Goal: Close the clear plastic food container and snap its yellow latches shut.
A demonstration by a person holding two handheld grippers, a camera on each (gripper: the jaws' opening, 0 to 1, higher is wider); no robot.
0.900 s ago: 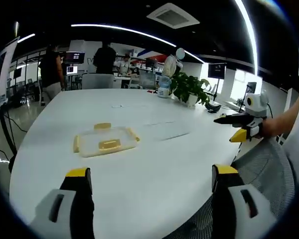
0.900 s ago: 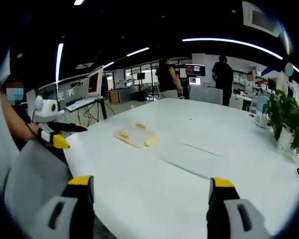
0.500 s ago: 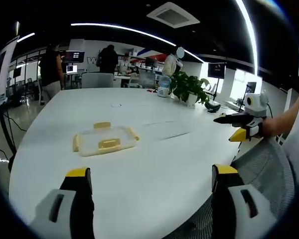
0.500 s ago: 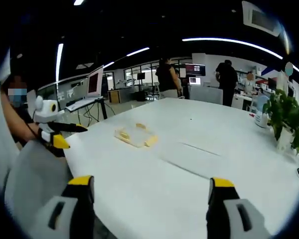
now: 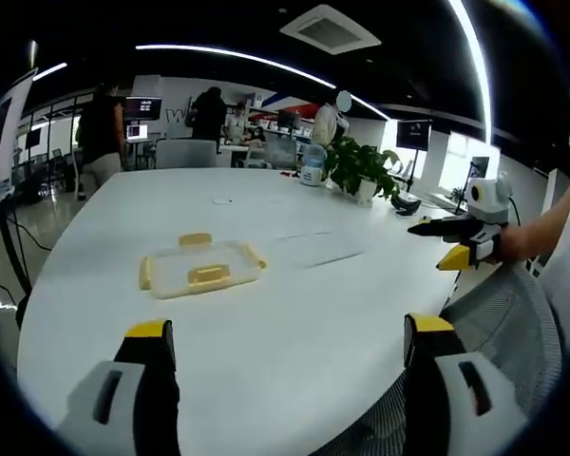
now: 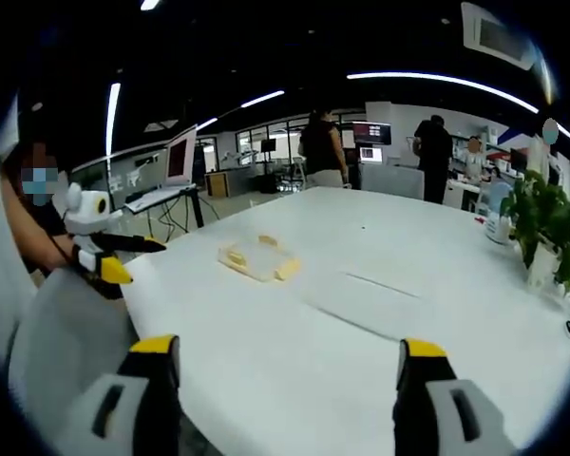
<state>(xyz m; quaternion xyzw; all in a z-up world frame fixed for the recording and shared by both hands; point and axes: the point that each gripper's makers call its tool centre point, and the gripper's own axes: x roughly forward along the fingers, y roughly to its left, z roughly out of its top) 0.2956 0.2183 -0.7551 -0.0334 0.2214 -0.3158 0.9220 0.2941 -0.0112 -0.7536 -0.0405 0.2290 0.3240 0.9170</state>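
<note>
Jaws apart; container (image 5: 200, 268) untouched

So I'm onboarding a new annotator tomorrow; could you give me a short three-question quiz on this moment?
1. True or false: the left gripper is shut on the clear plastic food container with yellow latches.
2. What does the container rest on?
A. grey mesh chair
B. round white table
C. floor
3. Fill in: the green potted plant stands at the table's ___ side, far or near, seen in the left gripper view.

Key
1. False: both grippers, the right gripper too, hang open, clear of the container.
2. B, the round white table.
3. far
</note>
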